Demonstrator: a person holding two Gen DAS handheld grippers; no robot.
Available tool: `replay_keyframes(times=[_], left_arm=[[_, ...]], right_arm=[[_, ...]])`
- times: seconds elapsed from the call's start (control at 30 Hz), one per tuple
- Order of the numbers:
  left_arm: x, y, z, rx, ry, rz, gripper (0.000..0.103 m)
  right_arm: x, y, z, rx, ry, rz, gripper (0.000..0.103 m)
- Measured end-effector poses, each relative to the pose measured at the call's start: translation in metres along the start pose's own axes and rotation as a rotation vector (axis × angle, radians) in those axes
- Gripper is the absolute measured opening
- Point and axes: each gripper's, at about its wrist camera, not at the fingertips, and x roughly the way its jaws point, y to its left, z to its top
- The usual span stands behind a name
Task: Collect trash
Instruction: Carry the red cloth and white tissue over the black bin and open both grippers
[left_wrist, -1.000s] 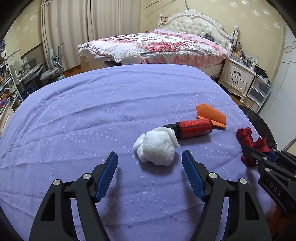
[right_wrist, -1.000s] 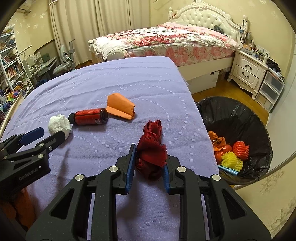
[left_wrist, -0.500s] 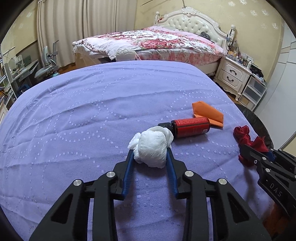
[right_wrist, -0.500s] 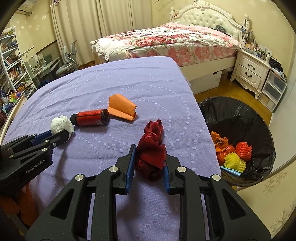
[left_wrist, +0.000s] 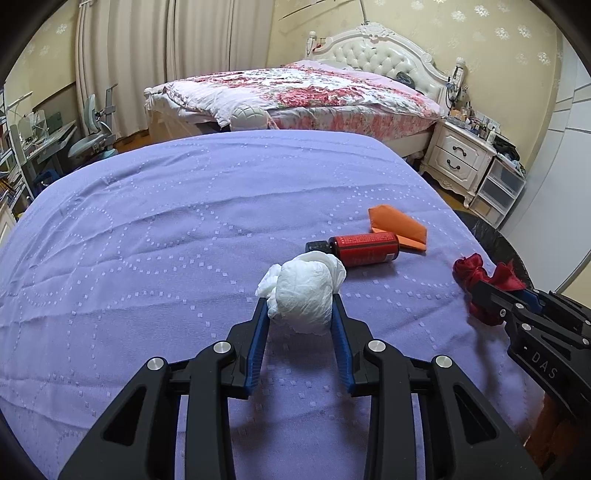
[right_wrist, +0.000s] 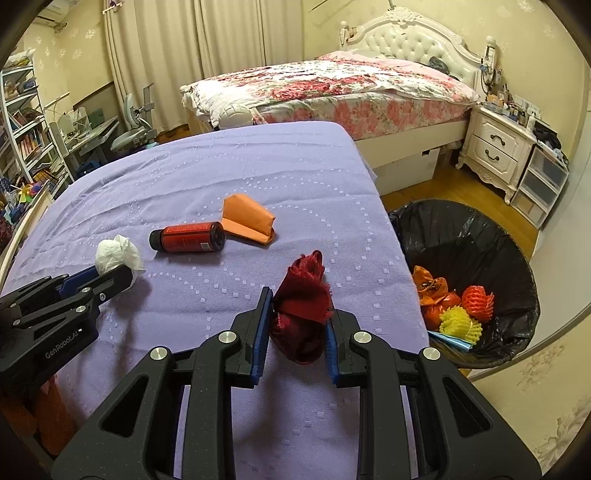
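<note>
1. Left wrist view: the left gripper (left_wrist: 300, 314) is clenched on a white tissue wad (left_wrist: 304, 293), which sits between the two blue pads at their tips, bulging out ahead of them. The wad rests on the purple bedspread (left_wrist: 166, 229). Just beyond it lies a red bottle (left_wrist: 360, 249) on its side, its base touching a folded orange paper (left_wrist: 397, 227). At the right edge, the right gripper (left_wrist: 491, 295) holds a dark red cloth (left_wrist: 476, 275).

2. Right wrist view: the right gripper (right_wrist: 297, 314) grips the dark red cloth (right_wrist: 304, 306) between its pads; the cloth stands up past the fingertips and hangs below them, near the bedspread's (right_wrist: 221, 170) right edge. A black-lined trash bin (right_wrist: 469, 240) stands beside the bed at right, holding orange, red and yellow scraps. At left, the left gripper (right_wrist: 110, 275) pinches the tissue wad (right_wrist: 116, 254).
</note>
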Motion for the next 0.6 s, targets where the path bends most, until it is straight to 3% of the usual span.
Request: replay_keyframes(times=[0.6], left_arm=[[-0.012, -0.057, 0.022, 0.111, -0.083, -0.087, 0.033]], right_arm=[[-0.024, -0.057, 0.009, 0.087, -0.065, -0.120, 0.024]])
